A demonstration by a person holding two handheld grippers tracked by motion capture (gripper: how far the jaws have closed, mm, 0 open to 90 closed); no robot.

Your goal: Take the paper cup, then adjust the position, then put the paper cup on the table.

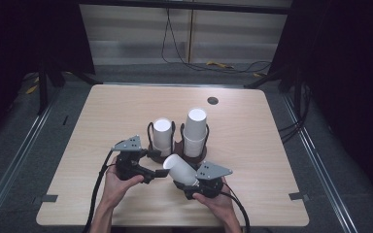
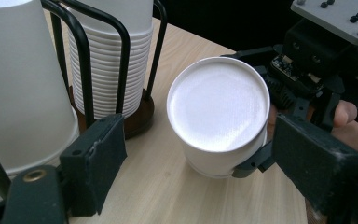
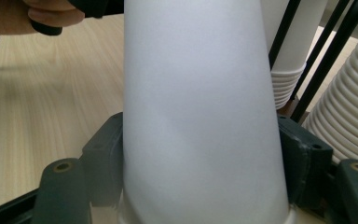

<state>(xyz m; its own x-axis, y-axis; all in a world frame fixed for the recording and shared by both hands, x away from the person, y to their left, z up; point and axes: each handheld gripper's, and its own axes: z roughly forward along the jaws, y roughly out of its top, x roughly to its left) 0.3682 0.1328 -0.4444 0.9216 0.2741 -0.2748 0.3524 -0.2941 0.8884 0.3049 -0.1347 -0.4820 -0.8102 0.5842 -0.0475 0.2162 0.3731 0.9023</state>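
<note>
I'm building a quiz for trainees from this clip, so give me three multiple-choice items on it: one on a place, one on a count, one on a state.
1. Where do the stacks of cups stand?
A. in a black wire holder
B. on the floor
C. in a box

2. How many stacks does the holder carry?
A. one
B. two
C. four

3. How do the right tongs stand?
A. open and empty
B. shut on the loose white cup
C. shut on a cable

Answers:
1 A, wire loops rise around both stacks on the table.
2 B, two stacks stand side by side.
3 B, the right gripper view shows the pads pressing the cup's sides.
</note>
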